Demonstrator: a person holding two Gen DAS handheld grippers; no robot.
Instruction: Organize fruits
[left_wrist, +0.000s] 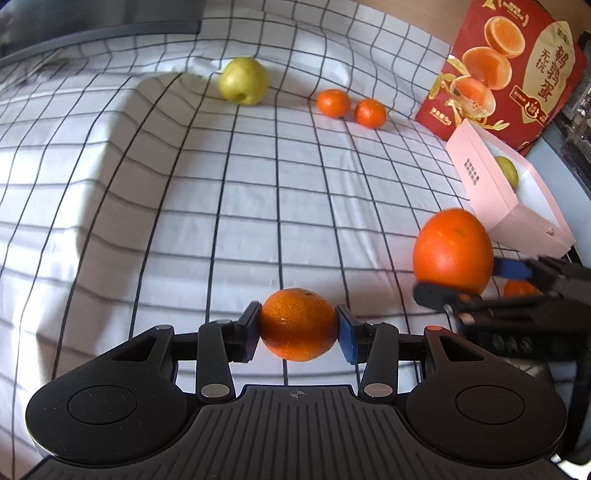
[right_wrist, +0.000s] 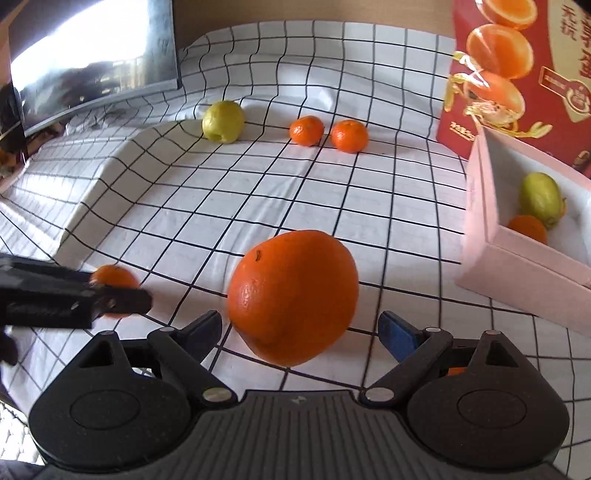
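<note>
My left gripper is shut on a small mandarin, held just above the checked cloth. It also shows in the right wrist view at the left. My right gripper stands around a large orange; its fingers show a gap to the fruit on both sides. In the left wrist view the large orange sits between the right gripper's fingers. A pink box at the right holds a green fruit and a mandarin.
A yellow-green apple and two mandarins lie at the far side of the cloth. A red printed carton stands behind the pink box. A dark screen stands at the far left.
</note>
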